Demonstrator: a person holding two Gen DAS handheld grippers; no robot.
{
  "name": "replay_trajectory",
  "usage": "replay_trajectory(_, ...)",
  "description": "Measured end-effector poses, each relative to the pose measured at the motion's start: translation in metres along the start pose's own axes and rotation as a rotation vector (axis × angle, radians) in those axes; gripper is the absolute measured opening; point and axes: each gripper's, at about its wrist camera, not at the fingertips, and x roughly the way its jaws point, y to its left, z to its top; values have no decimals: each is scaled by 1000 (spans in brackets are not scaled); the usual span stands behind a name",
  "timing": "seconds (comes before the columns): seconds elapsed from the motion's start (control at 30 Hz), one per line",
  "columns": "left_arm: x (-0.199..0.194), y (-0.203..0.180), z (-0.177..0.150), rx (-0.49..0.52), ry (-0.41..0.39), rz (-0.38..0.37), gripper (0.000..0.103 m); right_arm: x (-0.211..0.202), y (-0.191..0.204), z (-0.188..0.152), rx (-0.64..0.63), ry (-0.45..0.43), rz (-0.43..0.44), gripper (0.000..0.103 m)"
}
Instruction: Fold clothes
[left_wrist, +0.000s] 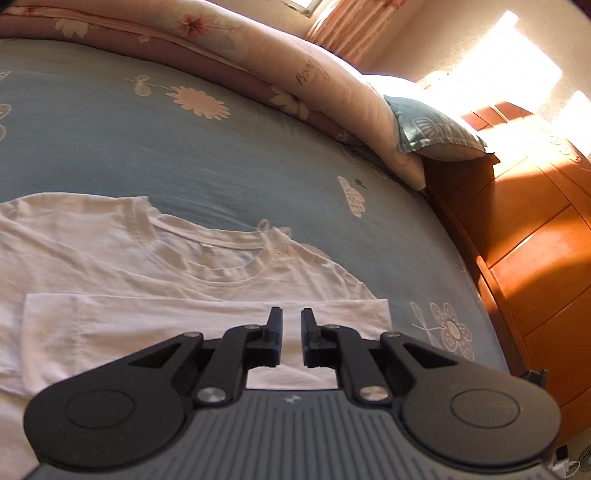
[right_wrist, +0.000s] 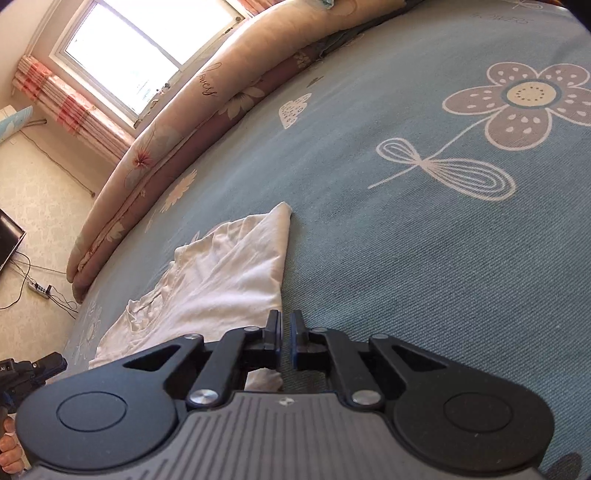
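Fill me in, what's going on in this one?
A person with a handheld gripper in each hand is folding a white T-shirt spread on a blue floral bedsheet. One sleeve is already folded across the body. The left gripper hovers over that folded part, jaws slightly apart and empty. The right gripper sits at the shirt's side edge, jaws nearly closed, with no cloth visibly pinched.

sunlit window (right_wrist: 125, 48), striped curtain (right_wrist: 74, 107) — orange wooden headboard (left_wrist: 535, 258), blue floral bedsheet (right_wrist: 406, 229)

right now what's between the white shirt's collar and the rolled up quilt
Only bare blue bedsheet with printed flowers lies between the shirt collar and the quilt; nothing rests there. The left wrist view shows it best.
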Motion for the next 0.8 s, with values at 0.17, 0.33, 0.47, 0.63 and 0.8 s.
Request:
replay_trajectory(0.17, 85, -63, 4, 65, 139, -148, 10, 5, -11, -1, 77, 18, 126, 31)
replay_trajectory(0.33, 154, -92, -6, 49, 276, -194, 10, 18, -1, -7, 13, 18, 98, 10)
replay_trajectory(0.47, 188, -94, -8, 38, 302, -162, 10, 17, -5, -8, 2, 26, 97, 6)
replay_trajectory(0.63, 211, -91, -2, 32, 275, -105, 11, 16, -3, -9, -30, 27, 90, 6)
replay_trajectory(0.8, 219, -87, 8, -1, 220, -101, 12, 14, -1, -10, -48, 29, 85, 6)
